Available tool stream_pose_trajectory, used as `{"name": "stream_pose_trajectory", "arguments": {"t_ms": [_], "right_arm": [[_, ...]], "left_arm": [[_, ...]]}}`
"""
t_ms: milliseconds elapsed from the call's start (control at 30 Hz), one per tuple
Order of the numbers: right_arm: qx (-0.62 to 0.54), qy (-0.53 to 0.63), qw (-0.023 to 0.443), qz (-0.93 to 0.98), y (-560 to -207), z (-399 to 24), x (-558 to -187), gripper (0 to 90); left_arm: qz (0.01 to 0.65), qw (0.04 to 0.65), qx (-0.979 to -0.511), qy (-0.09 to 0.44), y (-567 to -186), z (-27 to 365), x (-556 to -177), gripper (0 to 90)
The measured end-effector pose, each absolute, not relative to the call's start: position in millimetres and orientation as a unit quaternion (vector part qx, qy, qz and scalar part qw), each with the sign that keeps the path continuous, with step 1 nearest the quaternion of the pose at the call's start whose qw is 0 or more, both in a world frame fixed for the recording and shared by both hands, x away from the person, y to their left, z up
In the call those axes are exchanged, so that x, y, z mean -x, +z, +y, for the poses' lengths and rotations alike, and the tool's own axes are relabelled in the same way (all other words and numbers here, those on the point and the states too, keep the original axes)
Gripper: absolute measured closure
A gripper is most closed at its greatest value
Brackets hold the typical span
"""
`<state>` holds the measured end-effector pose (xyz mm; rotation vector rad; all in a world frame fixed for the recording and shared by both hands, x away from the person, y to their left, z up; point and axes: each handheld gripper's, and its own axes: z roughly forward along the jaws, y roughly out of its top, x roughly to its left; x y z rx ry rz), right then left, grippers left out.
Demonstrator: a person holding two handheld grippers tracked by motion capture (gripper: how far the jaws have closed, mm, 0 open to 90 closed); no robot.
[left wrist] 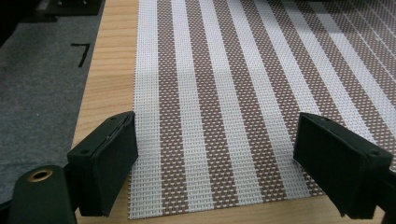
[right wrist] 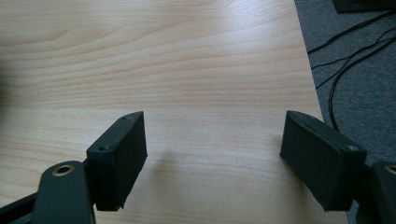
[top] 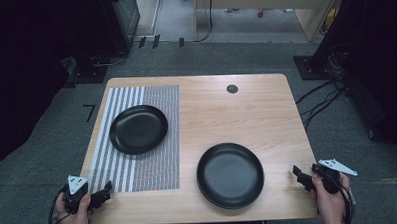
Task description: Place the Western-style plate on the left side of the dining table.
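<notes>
Plates are the work in hand, and neither is gripped yet. One black plate (top: 230, 175) lies on the bare wood at the near right of the tabletop (top: 246, 110), its near rim close to the front edge. A second black plate (top: 138, 129) sits farther back on the left, resting on the striped placemat (top: 158, 158), well apart from the first.

By the look of it the job is at its very start: both plates lie flat and untouched, so any picking up, moving or stacking is all still to do.

The right tongs (top: 303, 178) hover at the tabletop's near right corner, just beside the nearer plate's right rim but apart from it, pointing inward toward it. In the right gripper view the right tongs (right wrist: 212, 158) stand spread wide over bare wood with nothing between the jaws. The left tongs (top: 100, 194) sit at the near left corner, by the placemat's front edge, with the far plate well ahead of them. In the left gripper view the left tongs (left wrist: 215, 168) are likewise released, jaws wide over the mat's stripes (left wrist: 224, 93).
</notes>
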<state>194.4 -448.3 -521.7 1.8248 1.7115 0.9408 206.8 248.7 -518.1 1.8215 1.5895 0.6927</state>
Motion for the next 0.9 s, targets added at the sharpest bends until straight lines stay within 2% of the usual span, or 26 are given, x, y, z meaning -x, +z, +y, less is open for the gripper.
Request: {"name": "stream_pose_trajectory", "arguments": {"t_ms": [233,900], "right_arm": [[-0.642,0.299,0.277,0.650,-524.9,-433.8,-192.1,22.0],[-0.641,0.300,0.271,0.653,-525.1,-432.8,-192.2,19.4]], "left_arm": [[0.601,0.305,-0.689,0.266,-518.9,246.9,-206.8,11.7],[0.595,0.315,-0.686,0.274,-521.6,247.4,-204.7,11.2]]}}
